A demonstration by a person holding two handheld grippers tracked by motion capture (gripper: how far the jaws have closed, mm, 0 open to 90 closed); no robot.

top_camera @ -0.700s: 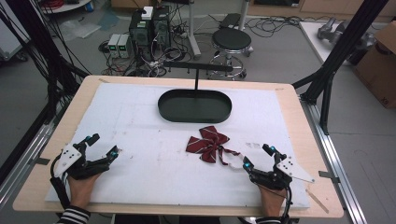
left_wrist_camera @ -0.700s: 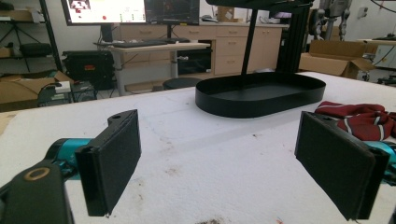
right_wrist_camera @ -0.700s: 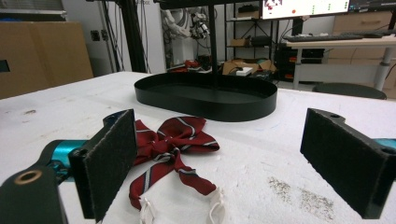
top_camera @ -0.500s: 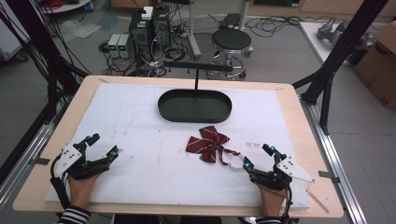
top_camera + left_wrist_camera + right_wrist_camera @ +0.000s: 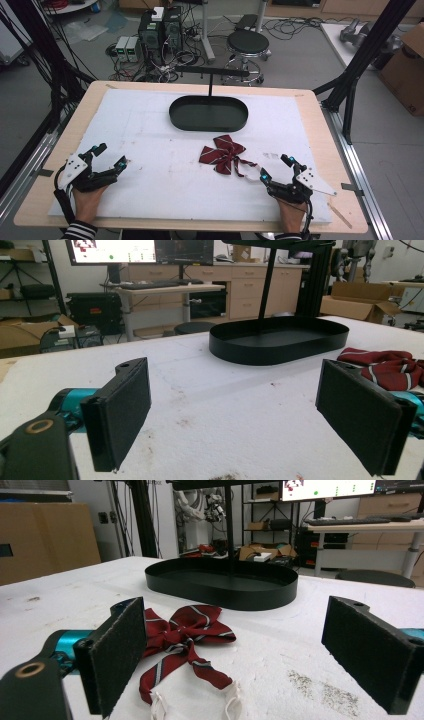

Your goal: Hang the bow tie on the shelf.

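While the dark red bow tie (image 5: 223, 153) with its thin pale stripes lies flat near the middle of the white surface (image 5: 150, 130), nobody is touching it. Its two white strap ends (image 5: 159, 703) trail toward the person's side, so they point at the right claw (image 5: 276, 168), which rests on the surface just beside them. I think this is why the right claw sits there: from the right gripper view the tie is directly between and ahead of its two black padded jaws, which stand wide apart and hold nothing. A short push forward would probably be enough to reach the cloth.

Behind the tie, a little apart from it, stands a black oval tray (image 5: 208, 123) with a thin post rising from its middle to a horizontal bar. It looks like the place where the tie should go, but this is only my guess.

Well apart, near the left edge, the left claw (image 5: 111, 156) is also released, jaws spread and empty, aimed across the surface toward the tray. It seems to wait there, out of the way.
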